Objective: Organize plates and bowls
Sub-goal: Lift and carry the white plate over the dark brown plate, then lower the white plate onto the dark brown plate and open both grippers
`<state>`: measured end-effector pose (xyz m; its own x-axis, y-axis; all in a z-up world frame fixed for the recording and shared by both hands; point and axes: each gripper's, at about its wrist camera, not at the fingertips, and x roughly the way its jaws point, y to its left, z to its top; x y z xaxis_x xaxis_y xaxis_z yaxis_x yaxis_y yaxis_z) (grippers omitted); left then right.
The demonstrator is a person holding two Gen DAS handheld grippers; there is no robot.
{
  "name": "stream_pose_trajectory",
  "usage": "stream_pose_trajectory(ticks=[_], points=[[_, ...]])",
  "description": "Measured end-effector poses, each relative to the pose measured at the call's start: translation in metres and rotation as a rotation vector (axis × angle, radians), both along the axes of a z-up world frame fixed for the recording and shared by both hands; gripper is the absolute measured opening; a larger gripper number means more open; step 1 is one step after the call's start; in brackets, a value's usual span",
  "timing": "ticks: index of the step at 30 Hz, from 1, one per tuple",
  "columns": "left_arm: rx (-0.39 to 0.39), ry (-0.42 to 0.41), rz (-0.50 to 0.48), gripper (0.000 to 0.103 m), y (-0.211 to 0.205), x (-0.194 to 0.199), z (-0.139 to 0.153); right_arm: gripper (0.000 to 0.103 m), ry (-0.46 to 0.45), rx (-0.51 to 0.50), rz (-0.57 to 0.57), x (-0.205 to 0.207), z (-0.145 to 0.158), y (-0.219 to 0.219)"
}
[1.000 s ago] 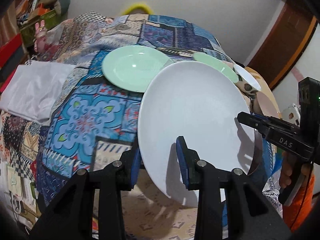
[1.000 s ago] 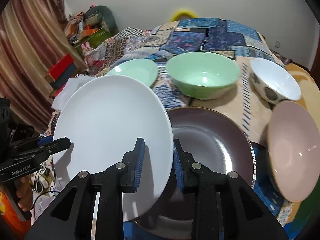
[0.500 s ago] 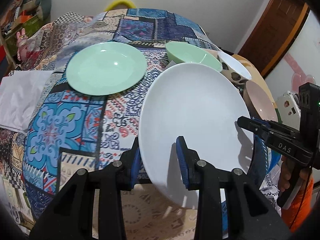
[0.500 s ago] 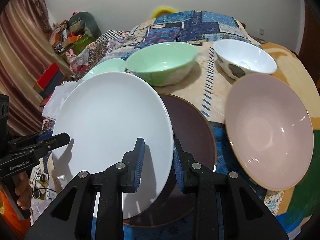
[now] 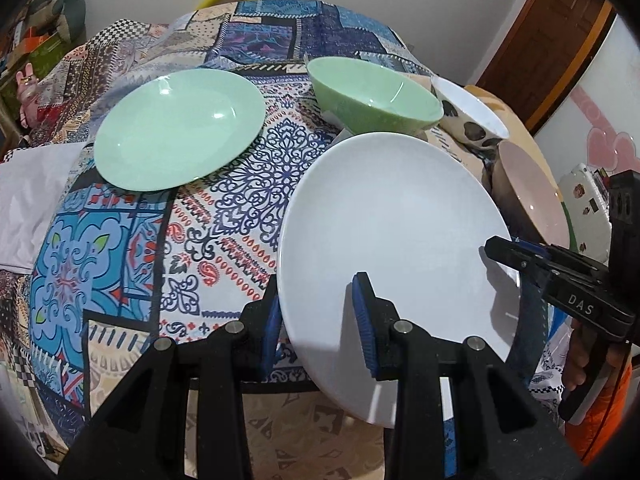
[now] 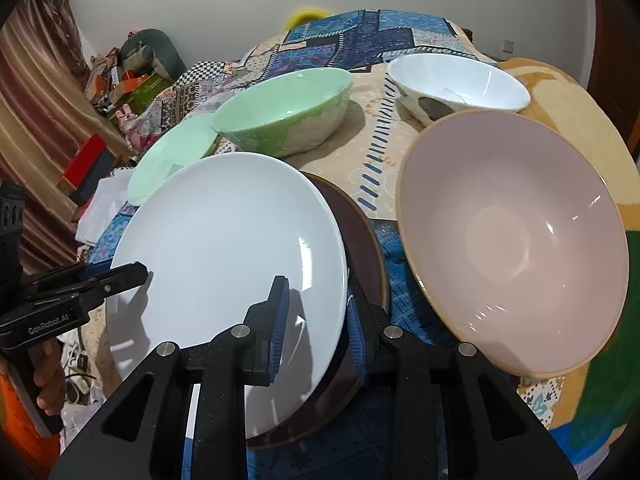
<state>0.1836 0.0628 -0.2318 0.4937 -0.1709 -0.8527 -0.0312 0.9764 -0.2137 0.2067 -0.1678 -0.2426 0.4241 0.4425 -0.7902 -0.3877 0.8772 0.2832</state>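
Both grippers hold one large white plate (image 5: 384, 220), also in the right wrist view (image 6: 224, 240). My left gripper (image 5: 318, 320) is shut on its near-left rim; my right gripper (image 6: 316, 320) is shut on its right rim. The plate is tilted over a dark brown plate (image 6: 360, 248). A green plate (image 5: 176, 132) lies to the left. A green bowl (image 5: 376, 96), a white spotted bowl (image 6: 456, 80) and a pink bowl (image 6: 512, 240) stand behind and to the right.
The dishes rest on a bed with a patchwork cover (image 5: 224, 208). A white cloth (image 5: 28, 196) lies at the left edge. Clutter (image 6: 120, 80) and a curtain (image 6: 36, 100) stand beyond the bed on the left.
Both grippers have carried the white plate rightward over the brown plate. The green plate and bowls have slid left in both views, and the pink bowl looks nearer.
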Motion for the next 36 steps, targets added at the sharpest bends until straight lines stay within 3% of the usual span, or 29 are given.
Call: stream_pose_trajectory(ticks=[22,32,36], points=[[-0.015,0.045,0.006,0.035,-0.003,0.016,-0.013,0.026,-0.018,-0.017,-0.001,-0.003,0.004,-0.008],[0.046,0.023,-0.004,0.036,-0.009,0.012,-0.008,0.027,-0.025,-0.018,-0.007,-0.006,0.007,-0.011],[0.080,-0.017,0.001,0.045,-0.009,0.005,0.004,0.027,-0.051,-0.019,-0.013,-0.010,0.015,-0.016]])
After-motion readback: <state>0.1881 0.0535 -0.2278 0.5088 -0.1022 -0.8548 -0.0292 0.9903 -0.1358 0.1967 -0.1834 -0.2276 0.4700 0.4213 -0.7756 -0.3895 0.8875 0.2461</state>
